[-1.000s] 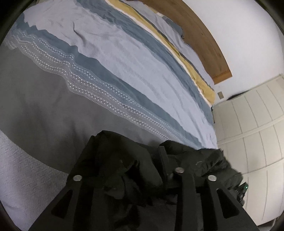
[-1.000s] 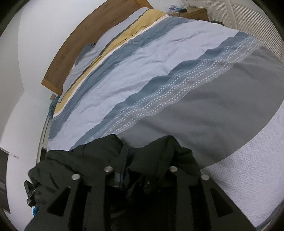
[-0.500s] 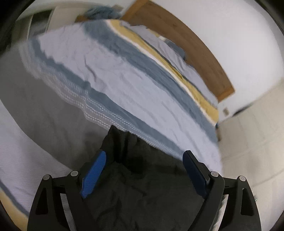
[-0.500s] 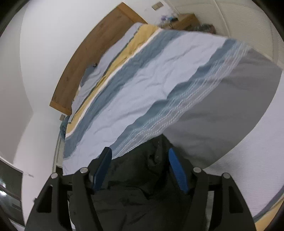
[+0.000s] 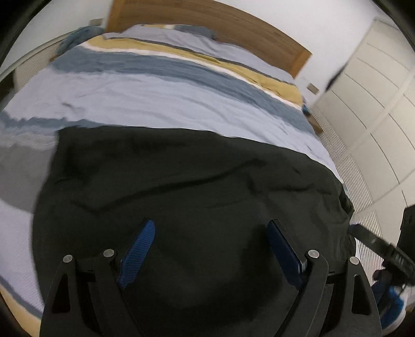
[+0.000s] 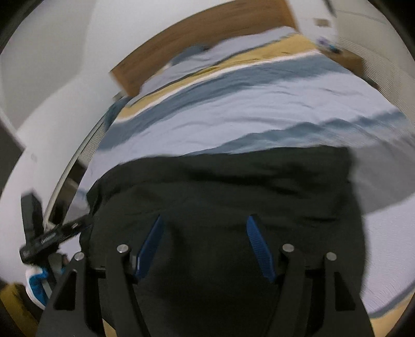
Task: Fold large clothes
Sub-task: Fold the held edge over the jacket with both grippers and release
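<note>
A large black garment (image 5: pixel 186 186) lies spread flat on the foot end of a bed; it also shows in the right wrist view (image 6: pixel 228 191). My left gripper (image 5: pixel 210 228) is open and empty above the garment, its blue pads (image 5: pixel 137 248) wide apart. My right gripper (image 6: pixel 205 223) is open and empty above the same garment, blue pads (image 6: pixel 259 248) apart. The other gripper shows at the edge of each view: the right one (image 5: pixel 384 246) low at the right of the left wrist view, the left one (image 6: pixel 52 236) low at the left of the right wrist view.
The bed has a striped blue, grey and yellow cover (image 5: pixel 168 88) and a wooden headboard (image 5: pixel 207 15). White wardrobe doors (image 5: pixel 368 103) stand to the right of the bed. A blue and white shoe (image 6: pixel 36 285) is on the floor.
Both grippers were shut on the bunched black garment a second ago. They have opened and drawn back, and the garment now lies spread flat on the bed.
</note>
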